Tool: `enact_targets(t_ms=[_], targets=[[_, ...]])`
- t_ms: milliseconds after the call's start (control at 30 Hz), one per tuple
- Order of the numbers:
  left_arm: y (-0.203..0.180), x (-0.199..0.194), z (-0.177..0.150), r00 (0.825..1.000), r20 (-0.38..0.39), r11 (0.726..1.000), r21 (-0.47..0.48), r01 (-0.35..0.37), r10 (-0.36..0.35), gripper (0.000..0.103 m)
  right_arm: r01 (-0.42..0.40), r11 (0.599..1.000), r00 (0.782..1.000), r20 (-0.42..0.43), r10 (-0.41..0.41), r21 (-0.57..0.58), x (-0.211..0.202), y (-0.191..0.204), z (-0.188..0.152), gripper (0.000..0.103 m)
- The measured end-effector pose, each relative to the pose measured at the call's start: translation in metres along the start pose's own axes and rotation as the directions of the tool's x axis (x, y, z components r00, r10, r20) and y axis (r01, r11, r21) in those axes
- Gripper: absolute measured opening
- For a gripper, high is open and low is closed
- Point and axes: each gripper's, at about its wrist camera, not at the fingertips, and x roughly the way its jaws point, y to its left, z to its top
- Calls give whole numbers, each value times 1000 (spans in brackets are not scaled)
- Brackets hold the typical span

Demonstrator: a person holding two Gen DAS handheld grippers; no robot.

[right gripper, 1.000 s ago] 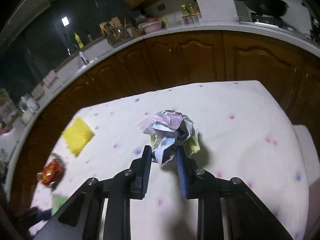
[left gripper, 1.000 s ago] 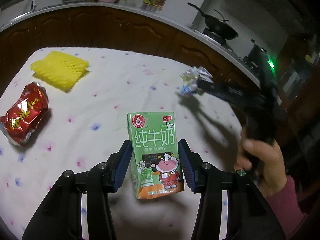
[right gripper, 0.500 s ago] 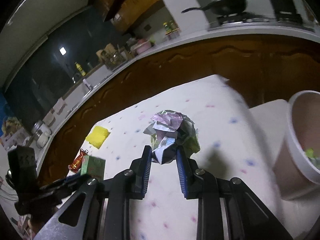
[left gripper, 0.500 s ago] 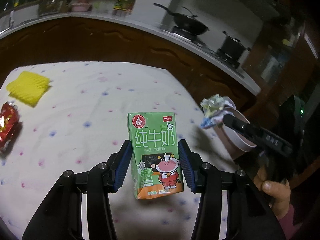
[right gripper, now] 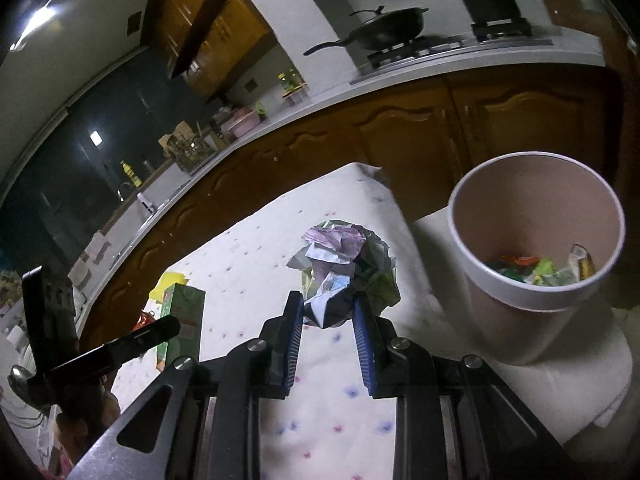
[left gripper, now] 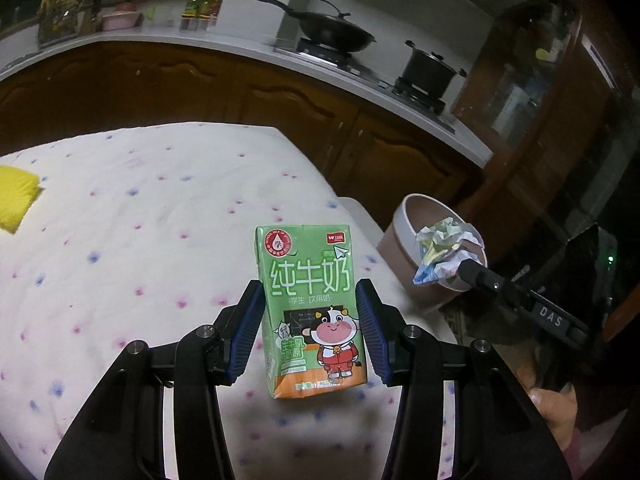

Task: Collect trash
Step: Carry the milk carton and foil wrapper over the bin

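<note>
Left gripper jaws clenched on a green milk carton, blue pads pressing both sides, carton upright and lifted off the tabletop. Carton print: cartoon cow, Chinese characters.

Right gripper jaws clenched on a crumpled paper ball, held by its lower part, most of the wad sticking out above the pads. In the left wrist view the paper ball sits at 3 o'clock from the carton, in front of the bin rim.

Trash bin, round, pinkish with white rim, at 2 o'clock from the right jaws, standing just off the tabletop edge on a white surface. Colourful scraps at its bottom. Same bin at 2 o'clock from the left jaws.

Tabletop covered in white cloth with pink and blue dots. Yellow foam piece at 10 o'clock, far left edge. Red packet partly hidden behind the left gripper in the right wrist view.

Behind: brown cabinets, wok and pot on the stove at 12 to 1 o'clock.
</note>
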Motion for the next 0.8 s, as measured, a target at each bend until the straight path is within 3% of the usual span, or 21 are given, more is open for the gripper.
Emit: enact_targets(t_ms=[800], targets=[[-88,46,27,996,-41,989,123,80,-75,46,50,997,994,93,-55,54,-47,-56,16,26]])
